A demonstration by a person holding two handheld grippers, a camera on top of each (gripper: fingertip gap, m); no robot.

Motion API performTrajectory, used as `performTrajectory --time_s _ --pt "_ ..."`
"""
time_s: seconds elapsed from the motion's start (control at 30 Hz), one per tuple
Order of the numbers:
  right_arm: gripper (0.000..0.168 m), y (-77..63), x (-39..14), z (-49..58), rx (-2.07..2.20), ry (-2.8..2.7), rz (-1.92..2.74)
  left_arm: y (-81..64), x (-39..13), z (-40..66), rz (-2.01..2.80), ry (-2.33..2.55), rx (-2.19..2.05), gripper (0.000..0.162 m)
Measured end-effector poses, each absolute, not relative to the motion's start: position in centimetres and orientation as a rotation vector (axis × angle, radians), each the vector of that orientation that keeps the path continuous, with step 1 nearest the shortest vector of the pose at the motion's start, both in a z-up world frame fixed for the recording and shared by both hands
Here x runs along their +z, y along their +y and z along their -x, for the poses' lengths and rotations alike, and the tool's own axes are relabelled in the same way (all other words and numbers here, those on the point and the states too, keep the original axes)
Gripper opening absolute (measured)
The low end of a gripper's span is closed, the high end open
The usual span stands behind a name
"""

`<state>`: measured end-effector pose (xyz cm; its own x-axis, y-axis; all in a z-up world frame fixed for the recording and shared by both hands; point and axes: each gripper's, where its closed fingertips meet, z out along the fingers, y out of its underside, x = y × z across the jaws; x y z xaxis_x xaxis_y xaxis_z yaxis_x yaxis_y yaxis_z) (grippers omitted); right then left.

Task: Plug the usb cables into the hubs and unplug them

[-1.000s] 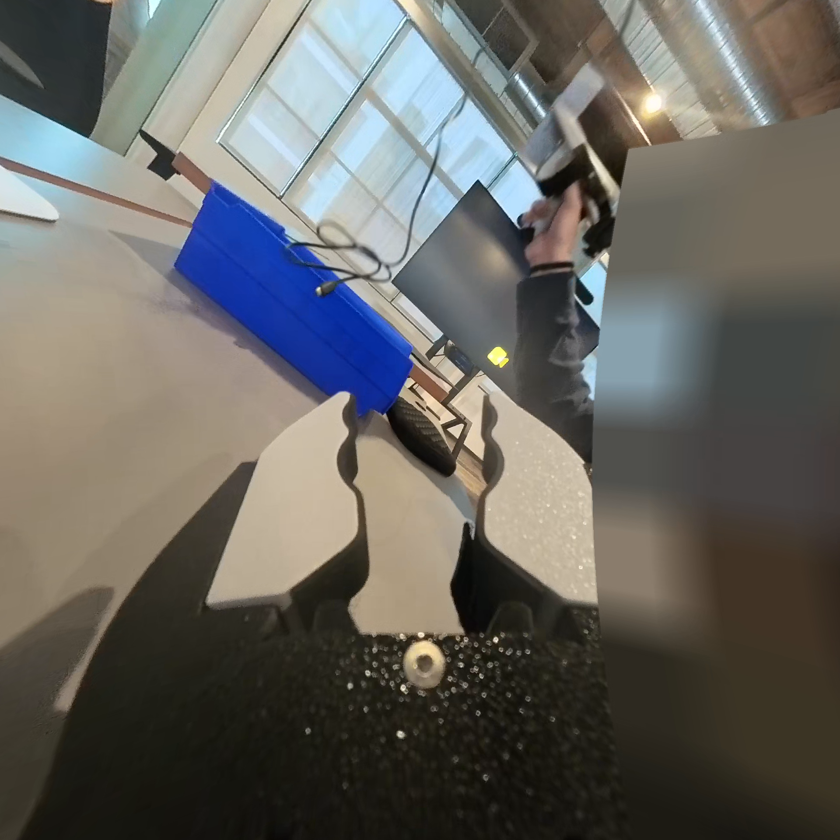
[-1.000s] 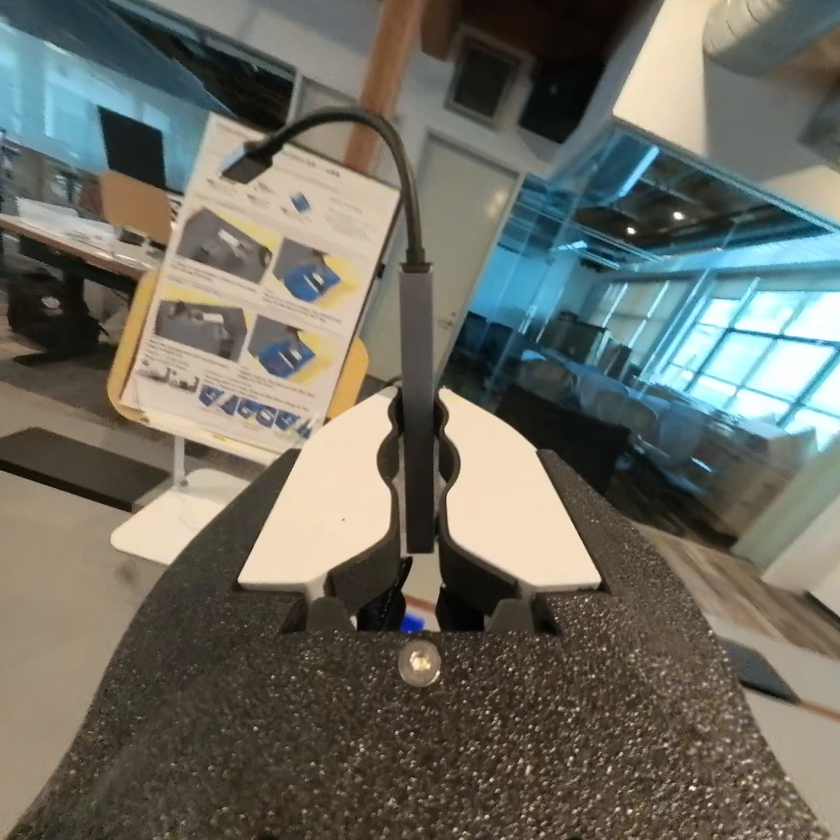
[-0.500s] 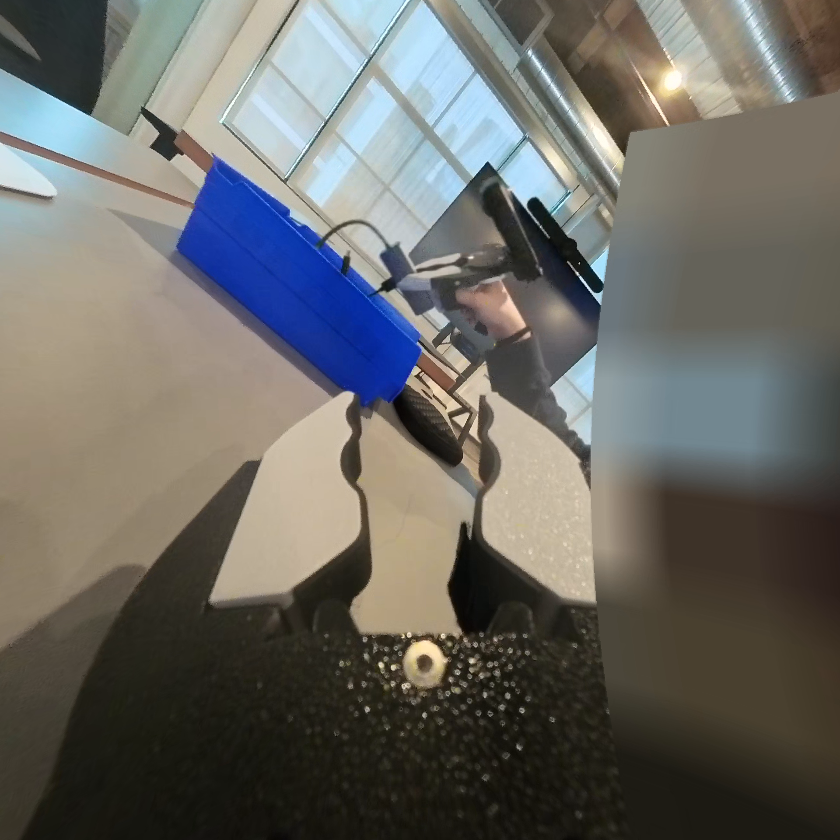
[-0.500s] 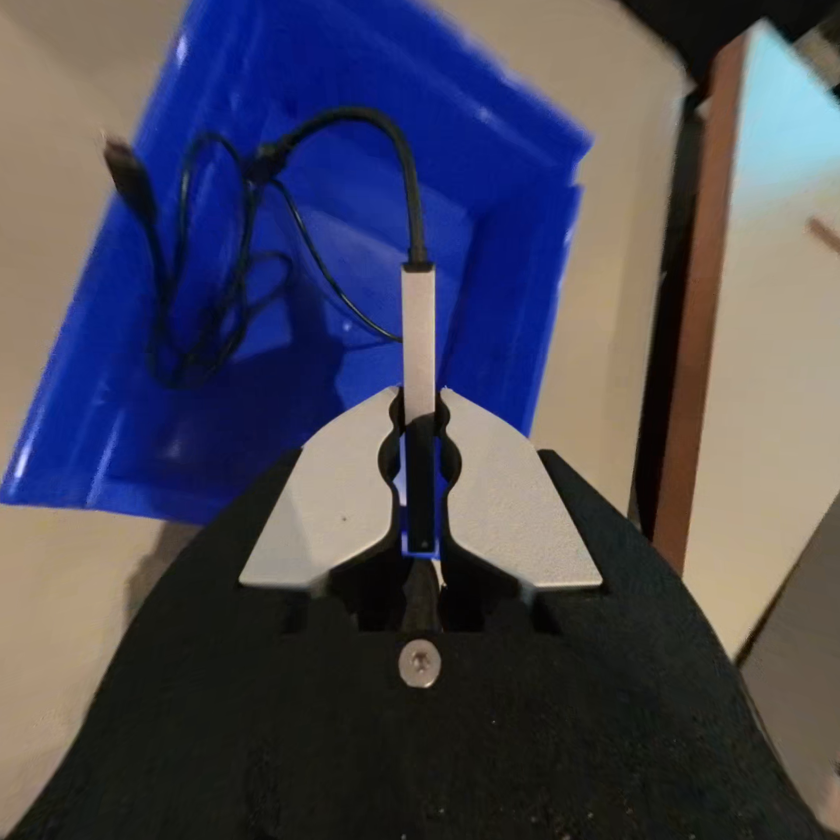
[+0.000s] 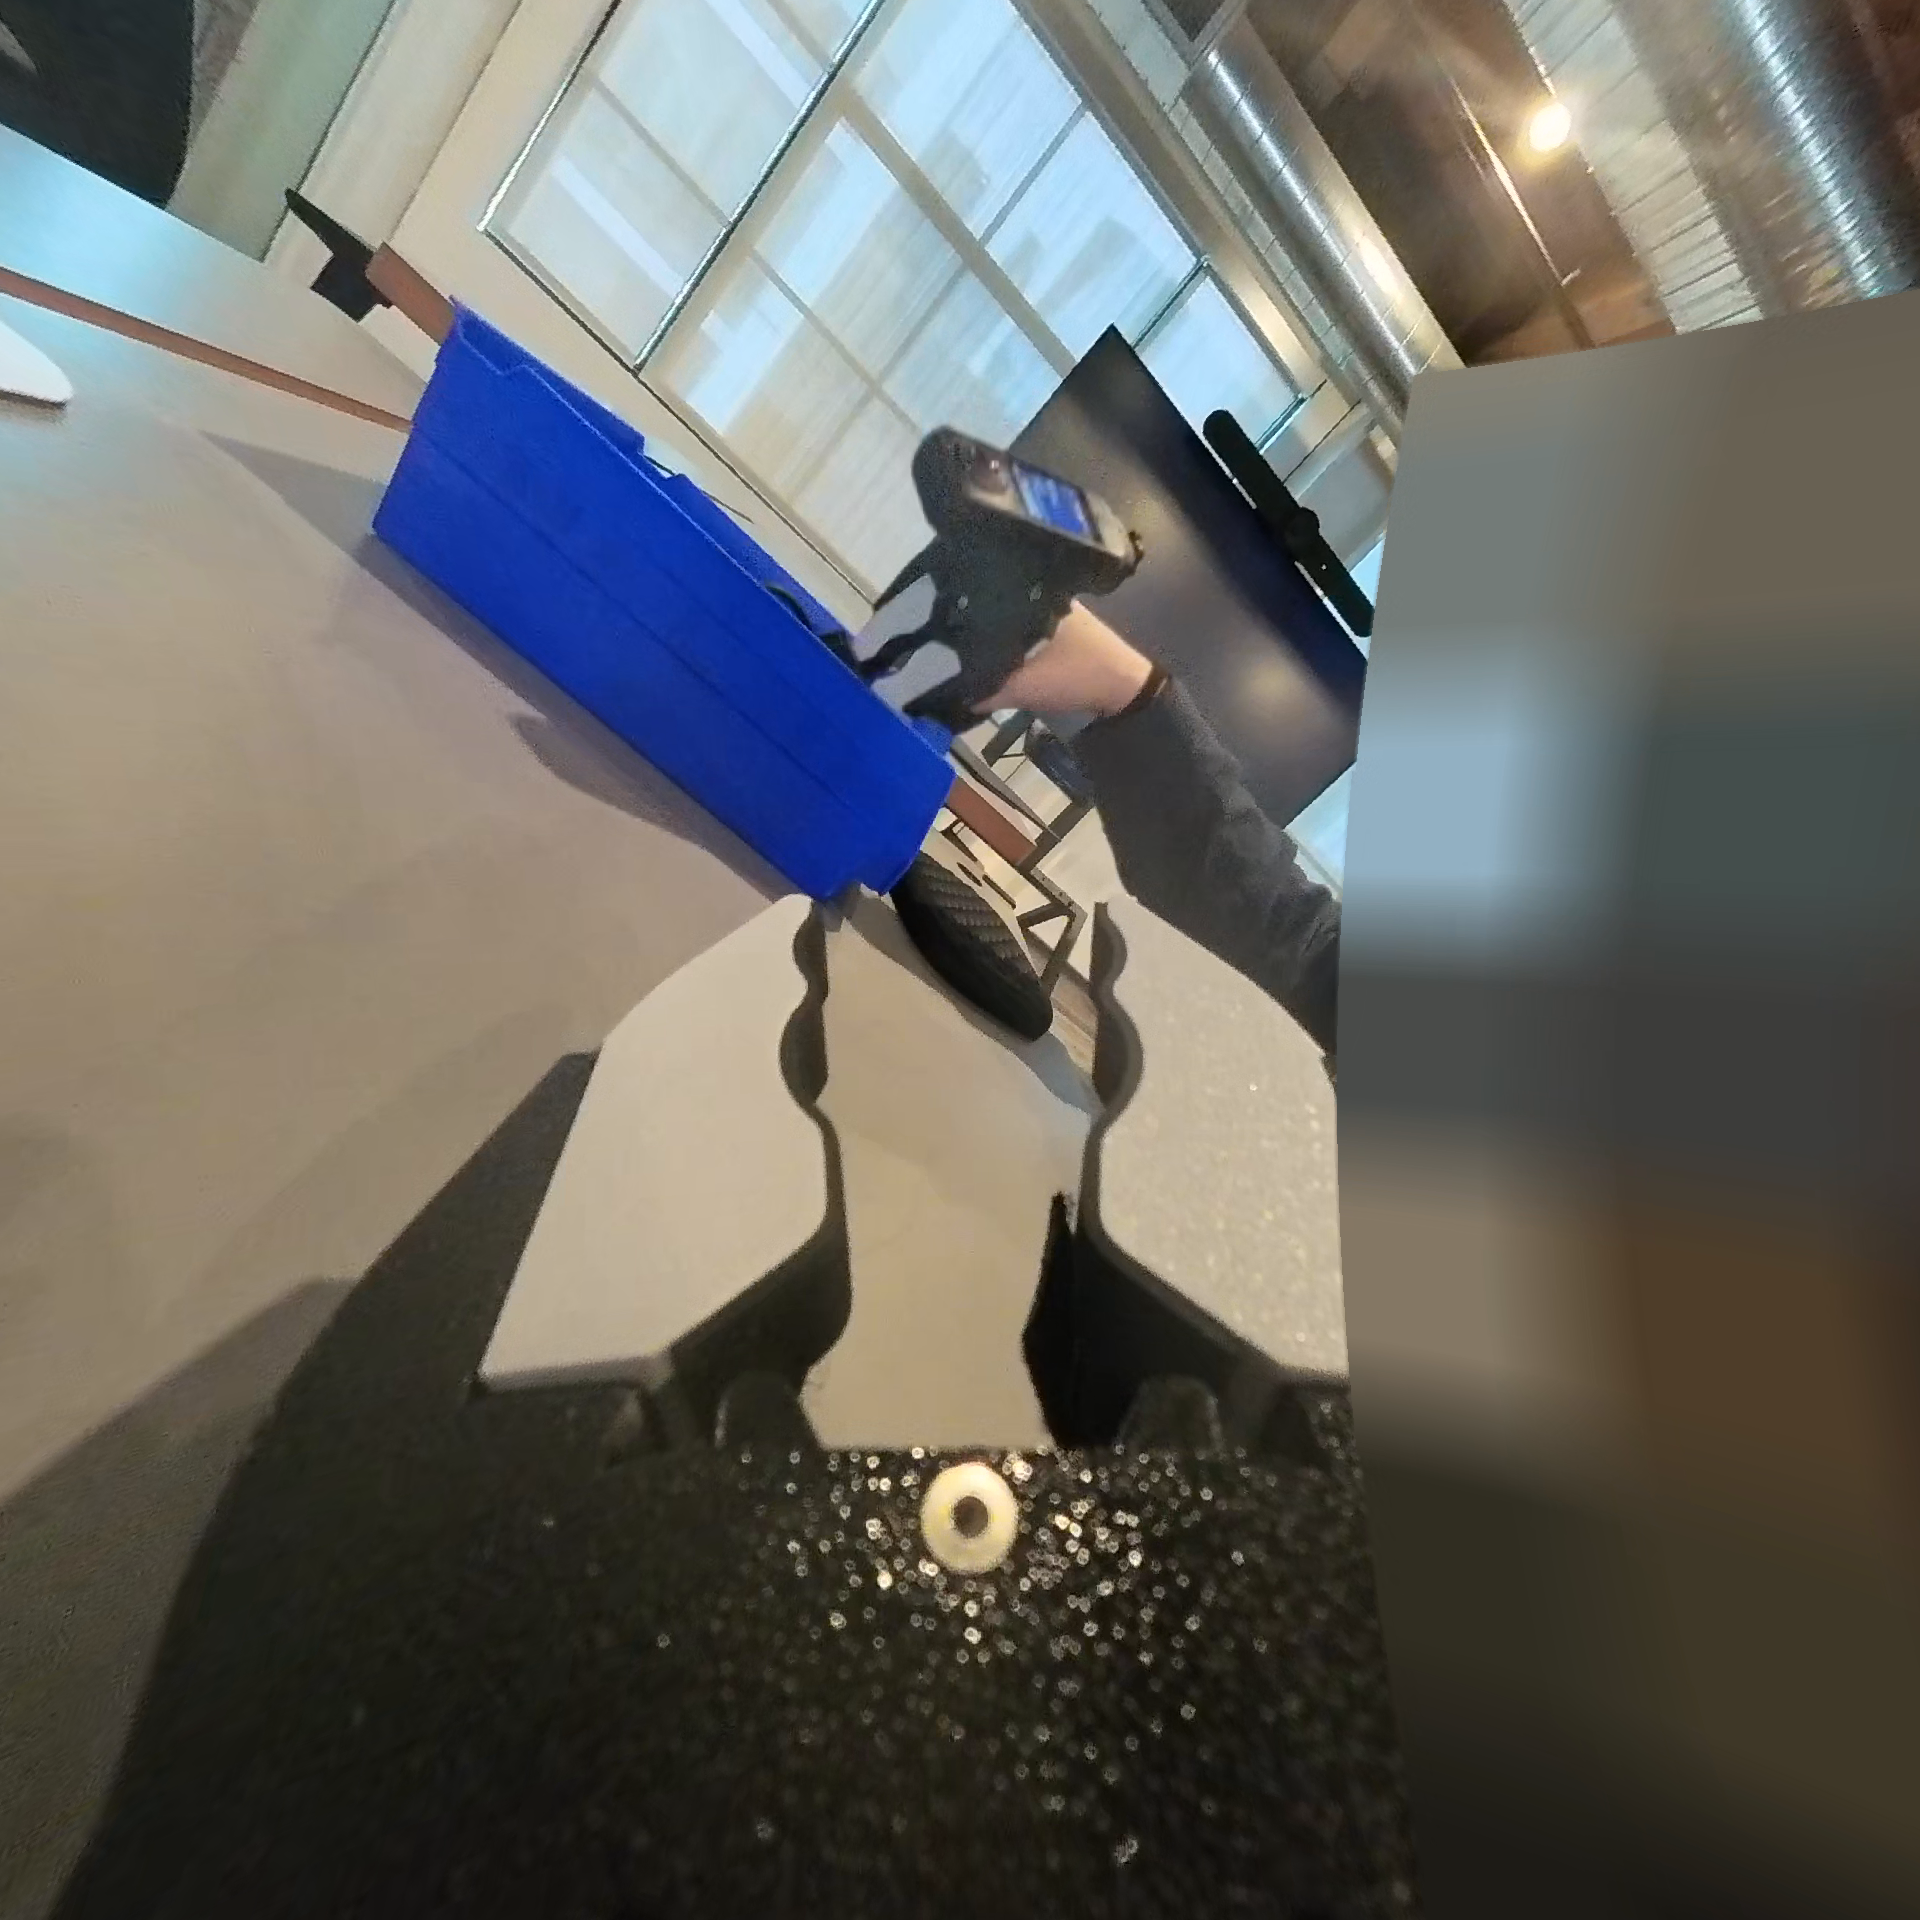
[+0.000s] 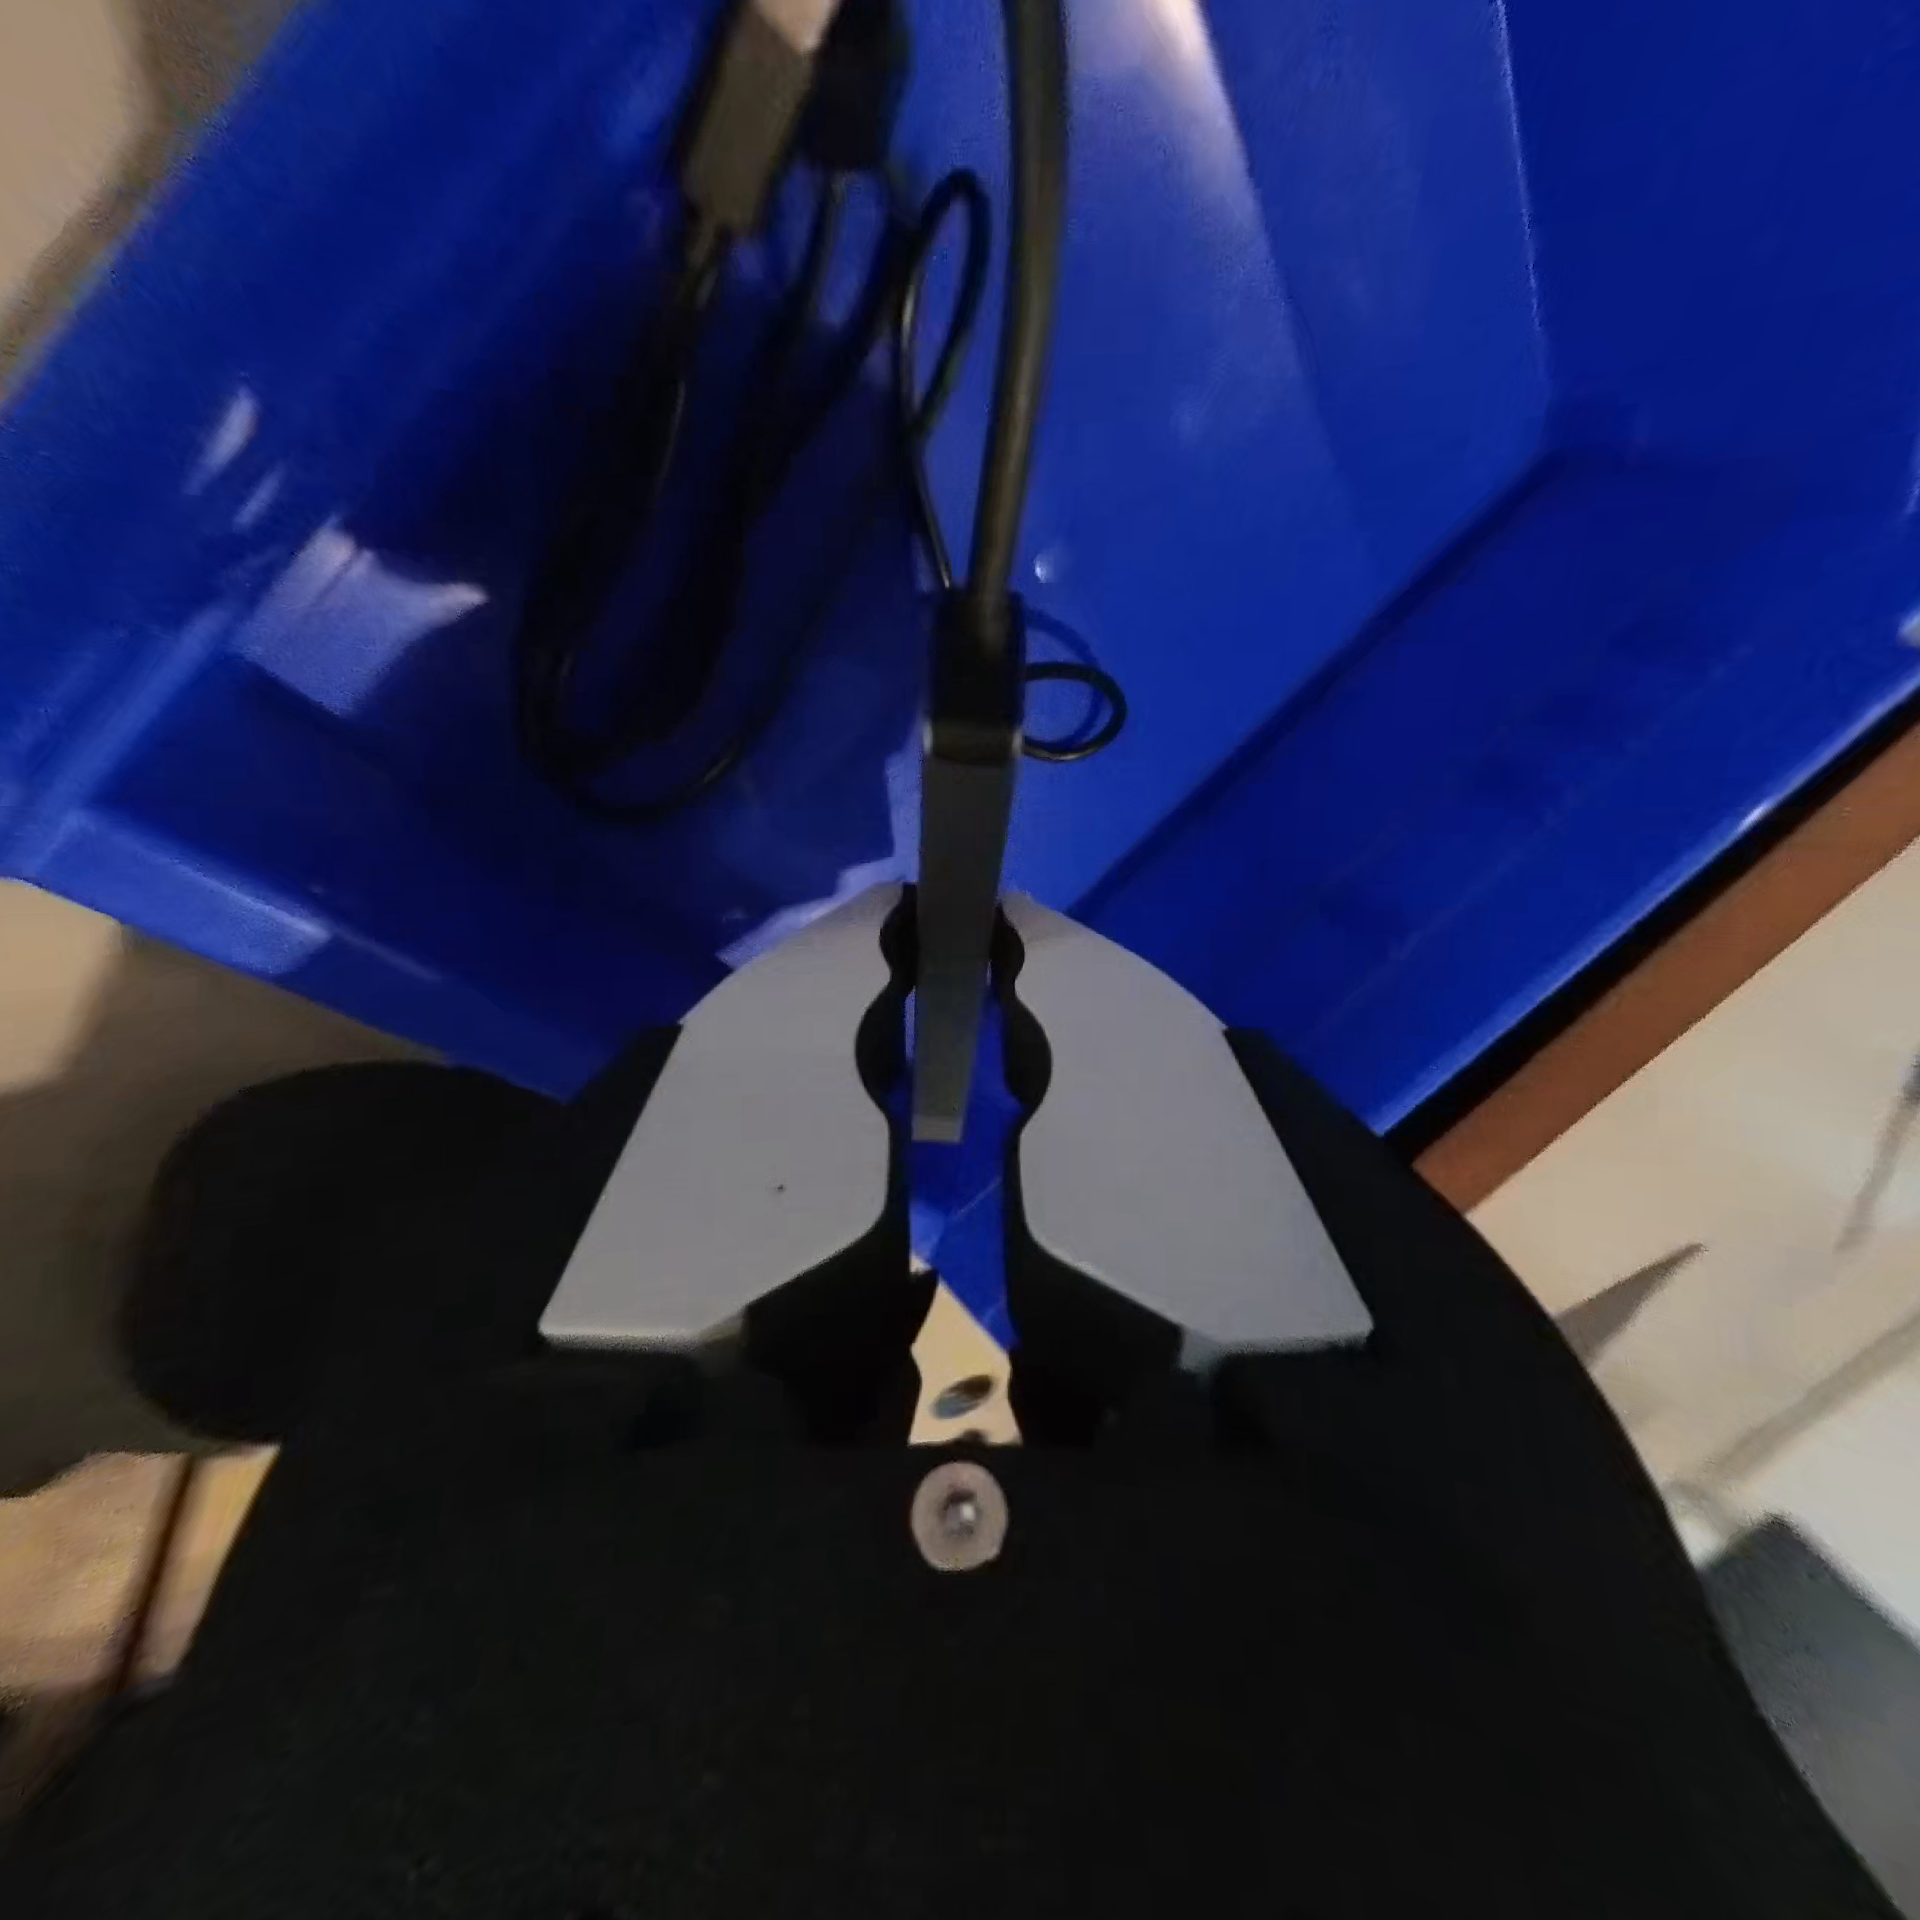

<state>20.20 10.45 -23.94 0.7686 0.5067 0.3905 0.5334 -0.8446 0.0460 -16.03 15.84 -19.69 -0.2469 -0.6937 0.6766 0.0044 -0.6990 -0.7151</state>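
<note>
Windows and exposed ceiling ducts are seen beyond the left claw's tips, in a bright office.

Desk (image 5: 260,831): grey, wide, spread ahead of the left claw and to its left.

Bin (image 6: 1299,468): blue plastic, open-topped, set on the desk. It is filling the field ahead of the right claw's tips; from the left claw it is seen further ahead and to the left (image 5: 644,644).

Left claw (image 5: 956,987): fingers held apart, nothing between them, rested low over the desk.

Right claw (image 6: 954,997): clamped on the hub, tipped down over the bin's near wall; it is also seen from the left claw, ahead and to the right (image 5: 914,665).

Hub (image 6: 961,831): slim grey bar, gripped edgewise, most of its length projecting past the tips, its thick lead (image 6: 1029,312) running onward out of view.

USB cable (image 6: 644,582): thin, black, looped on the bin floor ahead and left of the tips; whether it is plugged into the hub cannot be told.

Risks, as judged: the hub may pivot or slide, being held only by its short rear end. The loops may be snagged by the tips. The bin may be nudged.
</note>
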Motion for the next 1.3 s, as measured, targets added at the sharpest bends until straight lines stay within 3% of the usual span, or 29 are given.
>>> performTrajectory --time_s 0.1,0.2,0.3,0.43,0.7,1.03,1.3 --pt "0.017 9.6 -25.1 -20.1 -0.654 -1.042 2.851 15.8 -19.7 16.1 1.545 0.837 -1.991 0.048" --pt "0.032 8.7 -25.6 -19.0 -0.519 -1.102 2.819 15.9 -19.7 16.1 1.545 0.829 -1.996 0.048" --pt "0.054 7.9 -24.8 -19.2 -0.511 -1.083 2.812 16.0 -19.8 16.0 1.551 0.827 -1.993 0.048" --pt "0.062 7.3 -22.0 -19.9 -0.567 -0.953 2.774 16.1 -20.0 16.0 1.559 0.832 -1.968 0.049" --pt "0.059 9.8 -13.8 -1.6 0.058 -0.863 1.938 16.2 -21.0 15.4 1.599 0.903 -1.779 0.05" --pt "0.058 11.6 -20.8 10.0 0.532 -0.501 1.704 17.8 -20.3 15.8 1.535 0.886 -1.457 0.049" --pt "0.054 12.0 -21.5 7.7 0.366 -0.474 1.706 18.6 -15.6 18.5 1.475 0.815 -1.262 0.049"
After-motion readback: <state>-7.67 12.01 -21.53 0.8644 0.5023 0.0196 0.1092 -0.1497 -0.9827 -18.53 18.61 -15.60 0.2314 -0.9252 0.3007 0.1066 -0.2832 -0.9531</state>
